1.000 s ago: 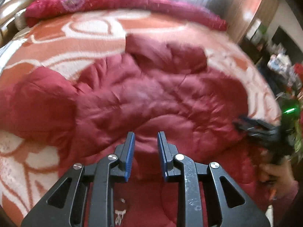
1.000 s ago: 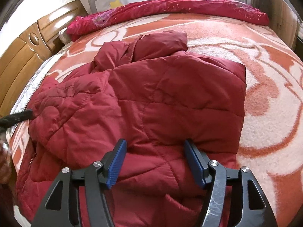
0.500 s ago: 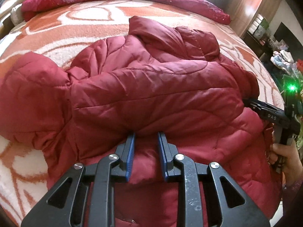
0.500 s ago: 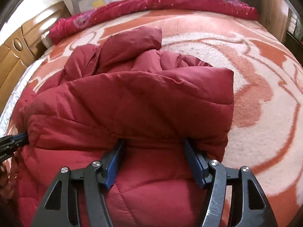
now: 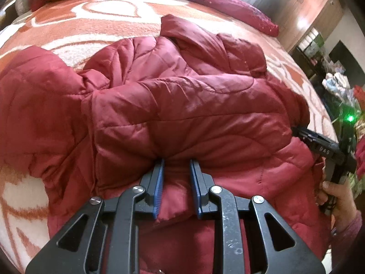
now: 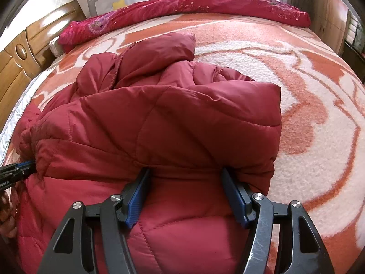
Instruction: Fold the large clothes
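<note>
A dark red quilted puffer jacket (image 5: 182, 114) lies on the orange and white blanket (image 6: 308, 114) of a bed, its collar (image 6: 159, 48) pointing away from me. Its near part is doubled over onto its body. My left gripper (image 5: 176, 161) is shut on a pinch of that folded edge, with red fabric between the blue pads (image 5: 158, 187). My right gripper (image 6: 185, 171) is shut on a thick padded wad of the same edge, jaws wide around it. In the left wrist view the right gripper (image 5: 298, 132) enters the jacket's right side, held by a hand (image 5: 337, 196).
A rolled red floral quilt (image 6: 182, 11) runs along the bed's far side. A wooden headboard (image 6: 20, 59) is to the left, a wooden wardrobe (image 5: 308, 11) and cluttered shelves (image 5: 337, 80) to the right. Bare blanket lies right of the jacket.
Both grippers carried the jacket's near edge away from me over its body and sank with it. The jacket went from spread out to doubled over. Little has moved in the last half second.
</note>
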